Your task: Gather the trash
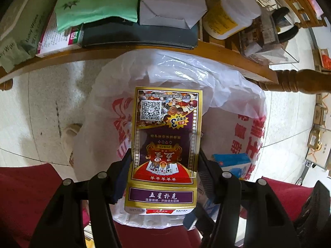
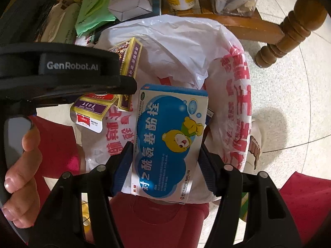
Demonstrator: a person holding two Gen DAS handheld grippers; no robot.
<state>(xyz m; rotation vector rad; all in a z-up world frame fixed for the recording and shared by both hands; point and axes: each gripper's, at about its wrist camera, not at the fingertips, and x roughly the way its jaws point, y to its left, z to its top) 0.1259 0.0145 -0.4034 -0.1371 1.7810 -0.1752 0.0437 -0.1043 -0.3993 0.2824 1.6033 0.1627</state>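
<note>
Left gripper (image 1: 164, 161): jaws part-open, clamped on the long sides of a playing-card box (image 1: 165, 142), held pointing down over the mouth of a white plastic bag (image 1: 206, 78) with red print
Playing-card box: gold-edged, purple and red, QR code on the far end, one end flap hanging loose; judged light, thin card, likely empty and crushable; side grip near the lower end suits it
Right gripper (image 2: 165, 165): jaws part-open, clamped on the sides of a medicine carton (image 2: 171, 136), also above the same bag, just beside the card box
Medicine carton: blue and white, cartoon bear, large Chinese lettering; judged light, stiff enough, glossy and a little slippery
Surroundings: wooden table (image 1: 227, 51) beyond the bag, bearing a yellow-labelled bottle (image 1: 229, 16); tiled floor; a hand (image 2: 22, 165) on the left handle
</note>
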